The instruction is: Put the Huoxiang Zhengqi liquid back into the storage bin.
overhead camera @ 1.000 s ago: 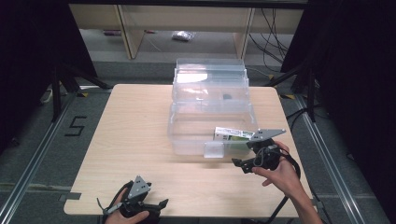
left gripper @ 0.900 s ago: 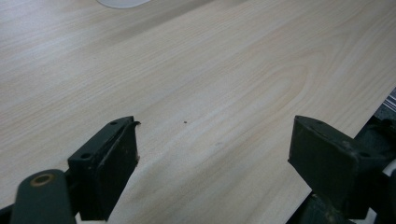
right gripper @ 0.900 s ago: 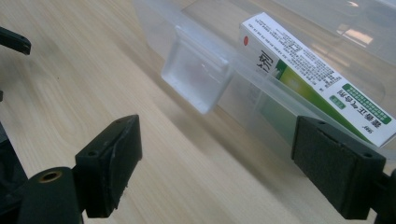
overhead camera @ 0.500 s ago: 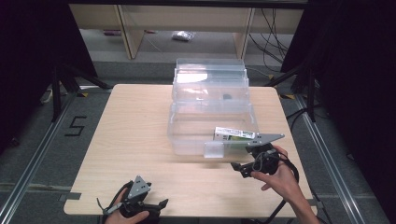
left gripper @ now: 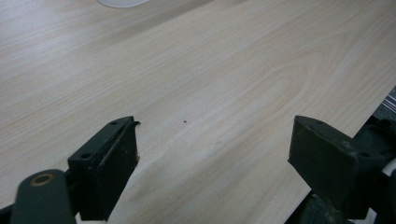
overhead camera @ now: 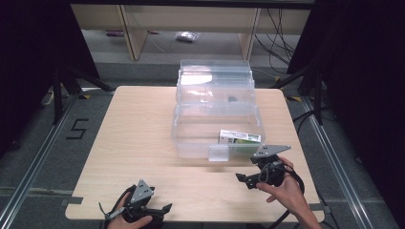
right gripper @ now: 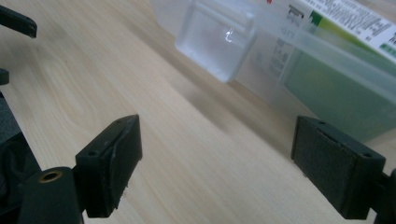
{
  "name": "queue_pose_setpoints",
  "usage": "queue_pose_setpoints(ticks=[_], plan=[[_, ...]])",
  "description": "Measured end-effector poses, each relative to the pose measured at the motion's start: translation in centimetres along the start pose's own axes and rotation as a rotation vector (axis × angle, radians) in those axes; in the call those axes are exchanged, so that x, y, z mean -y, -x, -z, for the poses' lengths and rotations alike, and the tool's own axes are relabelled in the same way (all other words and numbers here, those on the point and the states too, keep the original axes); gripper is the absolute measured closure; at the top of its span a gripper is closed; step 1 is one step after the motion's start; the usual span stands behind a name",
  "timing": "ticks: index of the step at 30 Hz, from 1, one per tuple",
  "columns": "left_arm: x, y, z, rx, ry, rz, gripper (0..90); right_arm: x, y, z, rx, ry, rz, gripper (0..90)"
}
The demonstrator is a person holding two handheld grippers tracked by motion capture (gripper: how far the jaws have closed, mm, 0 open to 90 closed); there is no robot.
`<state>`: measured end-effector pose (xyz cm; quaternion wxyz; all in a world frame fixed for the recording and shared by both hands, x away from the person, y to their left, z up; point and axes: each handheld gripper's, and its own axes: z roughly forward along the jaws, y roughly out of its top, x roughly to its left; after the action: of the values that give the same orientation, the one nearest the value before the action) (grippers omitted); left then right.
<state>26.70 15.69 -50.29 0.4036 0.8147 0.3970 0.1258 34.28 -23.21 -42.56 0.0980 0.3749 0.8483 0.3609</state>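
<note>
Here, right tool (overhead camera: pixel 246 180), jaws wide and empty, sits near the bin (overhead camera: pixel 217 131) latch (overhead camera: pixel 218 153); an off-centre approach would likely shove the light bin across the worktop (overhead camera: pixel 143 133).

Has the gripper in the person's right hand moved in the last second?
Yes. The right gripper has drawn back from the clear box toward the table's near edge.
</note>
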Motion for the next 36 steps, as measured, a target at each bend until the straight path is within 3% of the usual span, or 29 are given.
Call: queue_pose_setpoints(ticks=[1, 3, 7, 10, 11, 12, 15, 23, 25, 28, 30, 31, 32, 33, 34, 36], plan=[[0.0, 0.0, 0.0, 0.0, -0.001, -0.001, 14.9, 0.3, 0.1, -0.1, 0.0, 0.007, 0.015, 17.4], [0.0, 0.0, 0.0, 0.0, -0.003, -0.002, 14.9, 0.7, 0.0, -0.1, -0.009, -0.015, 0.0, 17.5], [0.0, 0.0, 0.0, -0.002, 0.0, -0.001, 14.9, 1.8, 0.0, -0.4, -0.01, 0.026, -0.016, 17.5], [0.0, 0.1, 0.0, -0.003, 0.0, 0.003, 14.9, 2.1, 0.0, -0.4, -0.021, 0.016, -0.02, 17.5], [0.0, 0.0, 0.0, -0.008, -0.004, -0.005, 14.9, 2.3, 0.0, -0.6, -0.014, 0.04, -0.014, 17.5], [0.0, 0.0, 0.0, -0.008, -0.003, -0.005, 14.9, 2.4, 0.1, -0.4, -0.014, 0.015, -0.01, 17.5], [0.0, 0.0, 0.0, -0.009, -0.001, -0.005, 14.9, 2.9, -0.1, -0.6, -0.017, 0.041, -0.026, 17.4], [0.0, 0.1, 0.0, 0.005, 0.015, -0.001, 14.9, 4.8, -0.4, -0.6, -0.034, 0.011, -0.057, 17.2], [0.0, 0.0, 0.0, -0.004, 0.0, -0.007, 14.9, 5.3, -0.6, -0.8, -0.034, 0.024, -0.069, 17.2], [0.0, 0.0, 0.0, -0.002, 0.0, -0.009, 14.9, 6.0, -0.7, -0.8, -0.039, 0.001, -0.07, 17.2], [0.0, 0.2, -0.1, 0.003, 0.023, 0.017, 14.9, 6.4, -0.6, -0.9, -0.05, 0.004, -0.063, 17.2], [0.0, 0.2, -0.1, 0.004, 0.025, 0.016, 15.0, 6.6, -0.7, -0.8, -0.041, -0.005, -0.063, 16.9], [0.0, 0.2, -0.1, 0.003, 0.016, 0.006, 14.9, 6.8, -1.0, -0.8, -0.041, -0.005, -0.098, 16.6], [0.0, 0.1, -0.1, 0.001, 0.012, 0.0, 14.9, 7.1, -0.8, -0.8, -0.031, 0.008, -0.07, 16.6], [0.0, 0.0, 0.0, -0.006, 0.003, -0.009, 14.9, 7.3, -1.0, -0.8, -0.03, 0.004, -0.099, 16.6], [0.0, 0.0, 0.0, -0.005, 0.003, -0.01, 14.9, 7.8, -1.1, -0.8, -0.032, 0.014, -0.091, 16.7]])
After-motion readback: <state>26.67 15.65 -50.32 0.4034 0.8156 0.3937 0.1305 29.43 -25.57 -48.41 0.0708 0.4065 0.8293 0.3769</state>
